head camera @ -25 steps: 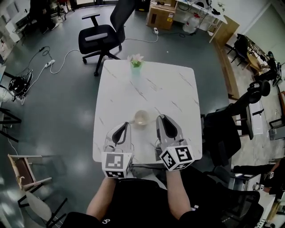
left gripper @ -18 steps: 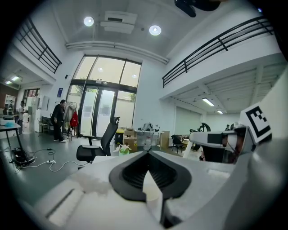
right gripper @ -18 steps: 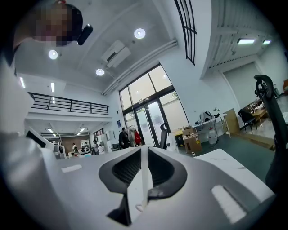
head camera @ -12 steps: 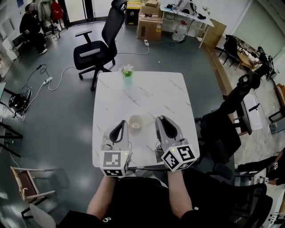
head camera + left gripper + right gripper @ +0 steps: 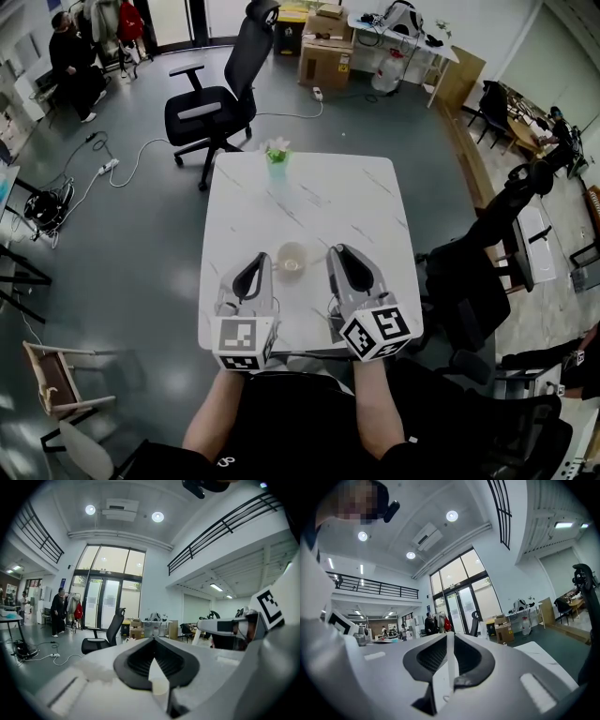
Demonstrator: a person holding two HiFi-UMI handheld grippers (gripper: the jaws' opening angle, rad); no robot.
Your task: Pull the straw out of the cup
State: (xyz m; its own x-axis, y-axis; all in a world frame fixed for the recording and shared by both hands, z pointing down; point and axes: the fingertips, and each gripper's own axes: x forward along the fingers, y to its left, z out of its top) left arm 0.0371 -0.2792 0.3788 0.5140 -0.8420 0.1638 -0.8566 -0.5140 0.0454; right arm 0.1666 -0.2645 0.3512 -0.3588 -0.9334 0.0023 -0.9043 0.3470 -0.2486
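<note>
A pale cup (image 5: 292, 258) stands on the white marble table (image 5: 347, 202), near its front edge. A straw in it is too small to make out. My left gripper (image 5: 255, 264) rests just left of the cup, my right gripper (image 5: 339, 253) just right of it, and neither touches it. Both point away from me. In the left gripper view the left gripper (image 5: 154, 641) has its jaws together with nothing held. The right gripper (image 5: 450, 639) looks the same in the right gripper view. Both of those views look up into the room.
A small vase of flowers (image 5: 277, 155) stands at the table's far edge. A black office chair (image 5: 211, 98) sits beyond the table on the left. Another dark chair (image 5: 469, 272) is close to the table's right side. Cables lie on the floor at left.
The head view has shifted slightly, so the table sits a little differently in frame. Both grippers stay either side of the cup, jaws unchanged.
</note>
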